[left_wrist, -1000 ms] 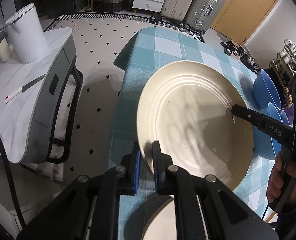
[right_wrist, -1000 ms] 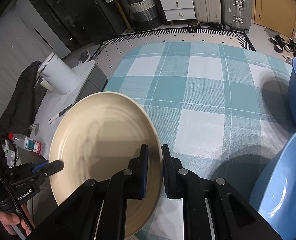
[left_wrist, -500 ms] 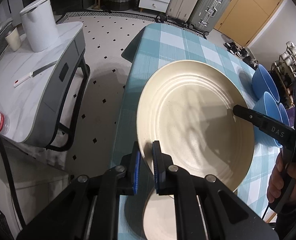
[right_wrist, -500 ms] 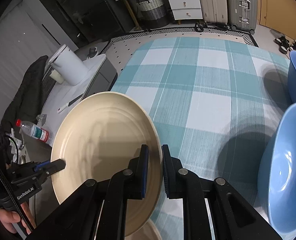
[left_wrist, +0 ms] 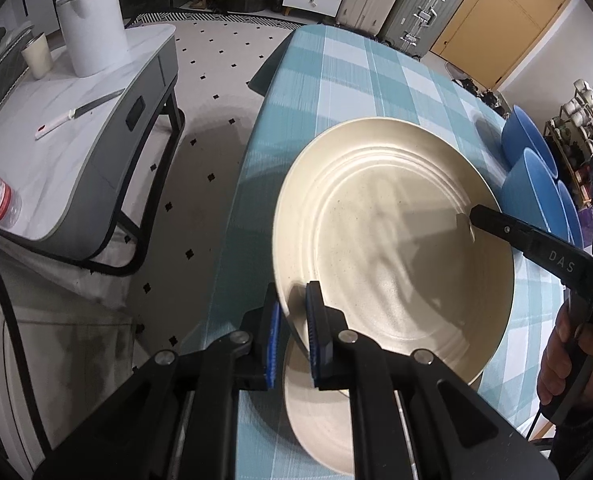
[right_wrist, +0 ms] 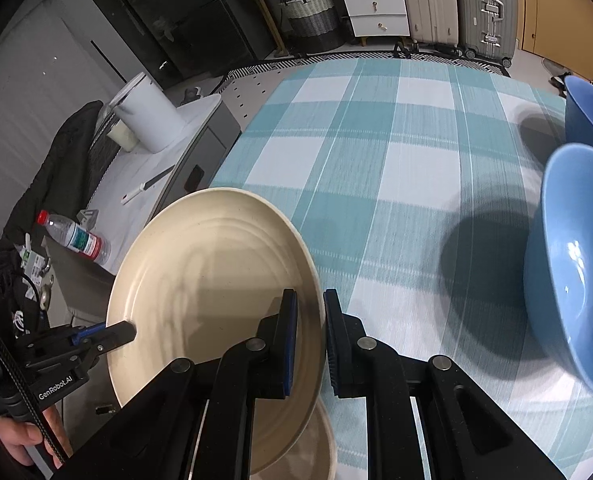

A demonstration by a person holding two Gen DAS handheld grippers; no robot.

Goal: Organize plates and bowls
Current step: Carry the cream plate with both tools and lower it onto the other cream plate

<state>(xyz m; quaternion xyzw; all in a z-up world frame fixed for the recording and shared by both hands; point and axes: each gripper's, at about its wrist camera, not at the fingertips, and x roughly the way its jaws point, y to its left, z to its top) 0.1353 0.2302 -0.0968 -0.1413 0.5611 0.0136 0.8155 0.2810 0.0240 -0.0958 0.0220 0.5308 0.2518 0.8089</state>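
Left tongs point(left_wrist: 292, 344) and right tongs point(right_wrist: 308, 344) each clamp opposite rims of the cream plate point(left_wrist: 392, 248), held above the counter point(right_wrist: 376, 168). A second plate point(left_wrist: 316, 412) beneath is mostly hidden. Blue bowls point(right_wrist: 568, 264) stand right of the right tongs.

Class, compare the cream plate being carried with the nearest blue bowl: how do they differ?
The cream plate is shallow and ridged; the blue bowl is deep and smooth. The plate is held in the air, clamped at opposite rims by the left tool and right tool; the bowl sits on the tablecloth. Both are round.
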